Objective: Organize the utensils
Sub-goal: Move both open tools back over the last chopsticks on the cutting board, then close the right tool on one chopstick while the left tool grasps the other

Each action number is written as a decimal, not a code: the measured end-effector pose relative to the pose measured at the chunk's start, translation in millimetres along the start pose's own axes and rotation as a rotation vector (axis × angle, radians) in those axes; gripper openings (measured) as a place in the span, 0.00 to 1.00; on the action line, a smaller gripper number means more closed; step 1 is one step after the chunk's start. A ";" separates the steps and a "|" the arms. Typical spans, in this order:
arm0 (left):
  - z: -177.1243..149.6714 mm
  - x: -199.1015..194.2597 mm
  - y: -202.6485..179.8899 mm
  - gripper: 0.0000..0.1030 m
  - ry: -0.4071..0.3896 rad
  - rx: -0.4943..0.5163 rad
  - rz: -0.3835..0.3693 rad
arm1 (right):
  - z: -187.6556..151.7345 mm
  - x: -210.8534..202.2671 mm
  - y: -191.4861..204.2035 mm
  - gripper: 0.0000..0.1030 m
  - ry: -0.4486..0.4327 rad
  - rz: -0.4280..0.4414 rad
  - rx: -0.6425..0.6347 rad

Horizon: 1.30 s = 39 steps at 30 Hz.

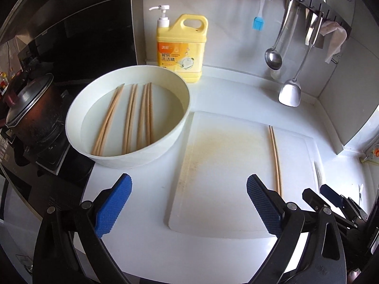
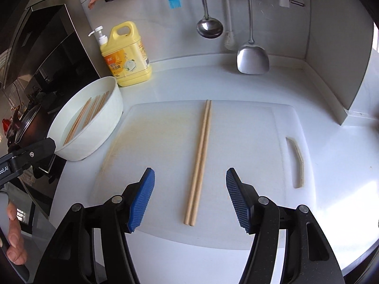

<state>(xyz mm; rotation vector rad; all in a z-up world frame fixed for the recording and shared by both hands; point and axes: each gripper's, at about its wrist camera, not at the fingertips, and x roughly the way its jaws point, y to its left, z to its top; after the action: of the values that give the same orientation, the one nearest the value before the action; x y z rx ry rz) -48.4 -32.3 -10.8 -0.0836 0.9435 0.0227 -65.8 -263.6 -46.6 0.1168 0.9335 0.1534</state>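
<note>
A pair of wooden chopsticks point(image 2: 199, 163) lies on the white plastic cutting board point(image 2: 156, 142); more chopsticks rest in the round white basin point(image 1: 165, 132) to the left. The yellow detergent jug point(image 1: 181, 47) at the far side bears Chinese label writing too small to read. Both the left tool point(image 1: 188, 207) and the right tool point(image 2: 189, 200) are spread, pinching nothing.

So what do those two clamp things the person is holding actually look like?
Both match. The left gripper and right gripper each have two black plastic linkage arms joined by silver round pivot pins, ending in blue ribbed rubber pads. White lettering marks the left gripper's black body where it shows in the right wrist view. No cables or sleeves show.
</note>
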 end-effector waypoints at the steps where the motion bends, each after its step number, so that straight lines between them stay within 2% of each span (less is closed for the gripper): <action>1: -2.8 0.5 -6.4 0.93 0.002 0.003 -0.001 | -3.1 -0.4 -7.4 0.59 -0.001 -0.005 0.005; 6: -11.5 9.8 -27.4 0.93 0.023 0.014 -0.009 | -12.5 3.8 -34.7 0.59 0.009 -0.035 0.023; 10: -12.0 16.2 -34.1 0.93 0.024 0.019 -0.009 | -12.7 15.4 -40.3 0.59 0.019 -0.041 0.020; 15: -14.3 31.6 -33.5 0.93 -0.004 0.020 -0.015 | -10.4 36.2 -36.2 0.58 0.009 -0.056 0.012; 22: -16.0 55.9 -24.2 0.93 0.026 -0.004 -0.019 | -9.3 66.9 -23.9 0.59 0.035 -0.075 -0.021; 39: -14.8 71.4 -15.8 0.93 0.045 -0.021 -0.016 | -7.1 85.5 -11.9 0.58 0.023 -0.142 -0.082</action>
<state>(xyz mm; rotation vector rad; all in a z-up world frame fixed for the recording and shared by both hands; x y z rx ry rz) -17.6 -50.5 -76.2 -0.1116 0.9873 0.0162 -20.5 -259.5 -120.4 -0.0271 0.9536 0.0619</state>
